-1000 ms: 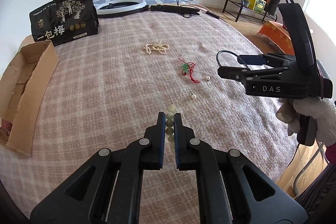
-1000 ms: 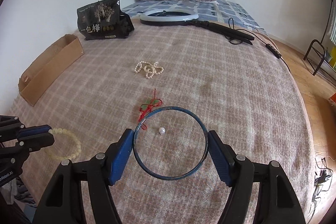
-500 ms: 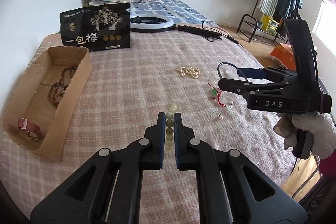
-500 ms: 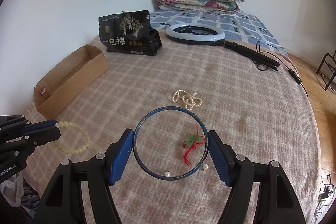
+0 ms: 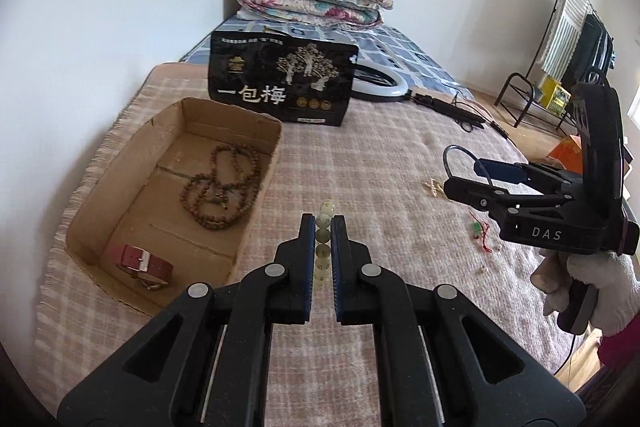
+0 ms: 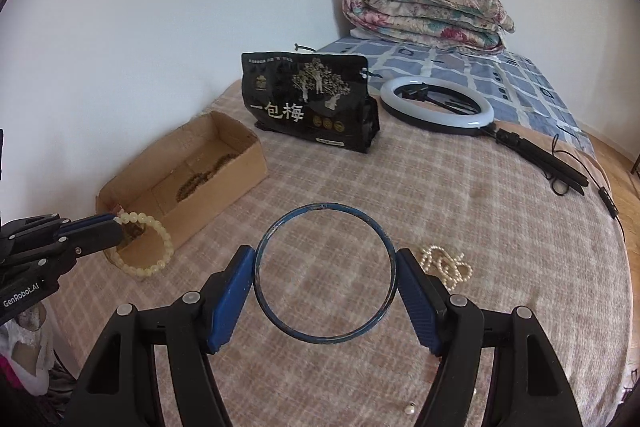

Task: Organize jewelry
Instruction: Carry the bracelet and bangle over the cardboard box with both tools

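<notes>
My left gripper (image 5: pixel 322 227) is shut on a pale bead bracelet (image 5: pixel 323 223), held above the blanket just right of the cardboard box (image 5: pixel 120 179). From the right wrist view the bracelet (image 6: pixel 158 247) hangs from the left gripper (image 6: pixel 116 227) at the box's (image 6: pixel 240 171) near corner. The box holds a brown bead necklace (image 5: pixel 224 187) and a red strap (image 5: pixel 140 261). My right gripper (image 6: pixel 325 279) is shut on a blue bangle (image 6: pixel 325 271), held above the bed; it also shows in the left wrist view (image 5: pixel 464 171). A pearl necklace (image 6: pixel 446 263) and a red-cord pendant (image 5: pixel 480 231) lie on the blanket.
A black snack bag (image 5: pixel 280 83) stands behind the box. A ring light (image 6: pixel 436 107) with cable lies farther back, before a folded quilt (image 6: pixel 424 15). Loose pearls (image 6: pixel 410 409) lie near the front. A clothes rack (image 5: pixel 560 67) stands right of the bed.
Both grippers have swung left toward the cardboard box, still holding the bracelet and the bangle. The box now lies close beside the left gripper.
</notes>
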The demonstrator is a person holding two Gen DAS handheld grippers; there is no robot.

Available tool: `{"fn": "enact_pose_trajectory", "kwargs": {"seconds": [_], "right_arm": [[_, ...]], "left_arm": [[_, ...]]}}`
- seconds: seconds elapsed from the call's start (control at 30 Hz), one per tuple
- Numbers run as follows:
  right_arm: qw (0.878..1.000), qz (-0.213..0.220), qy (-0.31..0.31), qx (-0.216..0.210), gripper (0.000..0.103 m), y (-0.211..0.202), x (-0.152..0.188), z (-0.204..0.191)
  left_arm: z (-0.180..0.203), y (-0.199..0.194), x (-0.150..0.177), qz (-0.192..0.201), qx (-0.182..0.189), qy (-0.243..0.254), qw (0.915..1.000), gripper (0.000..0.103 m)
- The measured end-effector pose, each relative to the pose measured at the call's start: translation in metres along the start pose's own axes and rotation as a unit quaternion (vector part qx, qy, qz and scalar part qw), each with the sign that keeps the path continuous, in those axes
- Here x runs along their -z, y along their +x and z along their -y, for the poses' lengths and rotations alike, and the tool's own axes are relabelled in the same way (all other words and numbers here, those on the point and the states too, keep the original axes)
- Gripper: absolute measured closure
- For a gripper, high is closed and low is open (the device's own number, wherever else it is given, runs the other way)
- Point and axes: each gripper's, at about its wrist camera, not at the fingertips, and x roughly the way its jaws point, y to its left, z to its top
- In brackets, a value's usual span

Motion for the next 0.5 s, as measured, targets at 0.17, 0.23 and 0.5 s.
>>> {"fn": "enact_pose_trajectory", "kwargs": {"seconds": [0.17, 0.23, 0.5], "right_arm": [[1.000, 0.004, -0.008, -0.020, 0.030, 0.017, -0.017, -0.023], [1.000, 0.003, -0.011, -0.027, 0.030, 0.025, -0.022, -0.032], [0.998, 0.003, -0.017, -0.052, 0.030, 0.056, -0.041, -0.062]], "left_arm": [[-0.032, -0.002, -0.013, 0.009, -0.024, -0.018, 0.9995, 0.098], [-0.046, -0.003, -0.017, 0.013, -0.038, -0.023, 0.9989, 0.098], [-0.100, 0.001, -0.025, 0.010, -0.072, -0.061, 0.9955, 0.098]]}}
